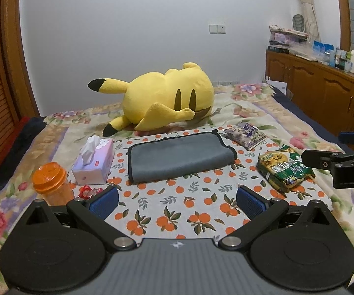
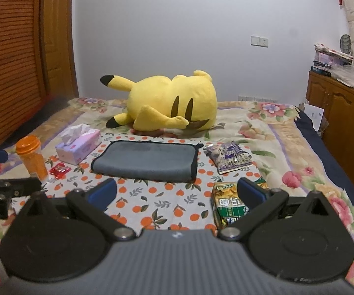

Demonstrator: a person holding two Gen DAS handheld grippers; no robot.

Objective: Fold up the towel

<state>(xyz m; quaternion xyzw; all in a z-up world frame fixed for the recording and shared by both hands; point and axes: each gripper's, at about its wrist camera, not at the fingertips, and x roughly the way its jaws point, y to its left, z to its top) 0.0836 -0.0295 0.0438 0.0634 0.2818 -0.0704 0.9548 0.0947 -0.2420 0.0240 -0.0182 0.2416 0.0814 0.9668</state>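
Grey microfibre towel with black edging [image 1: 180, 156], already doubled, lay on the orange-print cloth [image 1: 177, 211], long axis left-to-right.
Left gripper [image 1: 177, 200] and right gripper [image 2: 177, 193]: both spread wide, empty, short of its near edge; neither clearly nearer.

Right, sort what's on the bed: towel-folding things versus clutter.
For the job:
grey towel, already folded
left gripper, open
right gripper, open

Just lying about:
yellow plush
tissue box
orange bottle
green snack bag
purple packet
red wrapper
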